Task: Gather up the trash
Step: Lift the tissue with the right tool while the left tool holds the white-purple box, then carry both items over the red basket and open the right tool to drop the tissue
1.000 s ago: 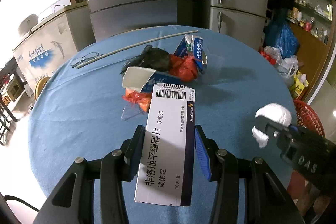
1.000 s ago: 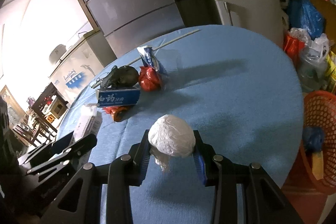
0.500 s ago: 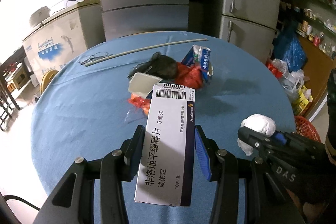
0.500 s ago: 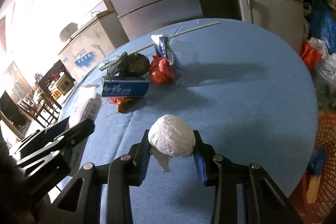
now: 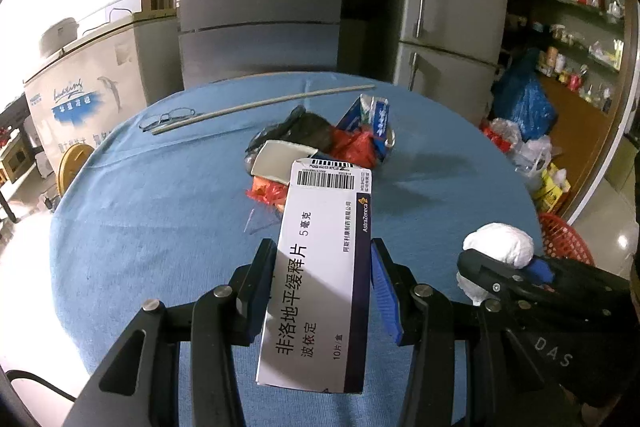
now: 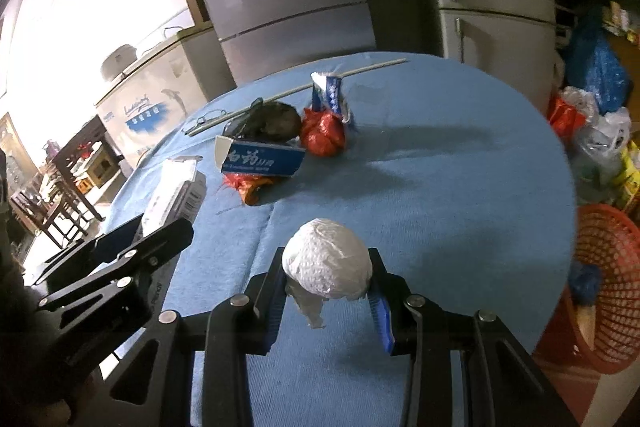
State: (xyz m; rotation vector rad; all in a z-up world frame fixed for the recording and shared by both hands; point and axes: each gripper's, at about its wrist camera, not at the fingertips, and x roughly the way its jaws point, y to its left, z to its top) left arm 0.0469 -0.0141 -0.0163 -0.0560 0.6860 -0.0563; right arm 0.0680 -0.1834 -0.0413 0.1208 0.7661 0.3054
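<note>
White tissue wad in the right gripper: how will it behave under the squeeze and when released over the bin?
The white tissue wad looks crumpled, with a loose tail hanging, so it probably compresses rather than resists. Likely very light, so the right gripper holds it easily. On release it may cling to a pad or drift short of the red basket.

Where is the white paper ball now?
In the right wrist view the white paper ball sits low at centre, clamped in the right hand-held gripper above the blue table.
</note>
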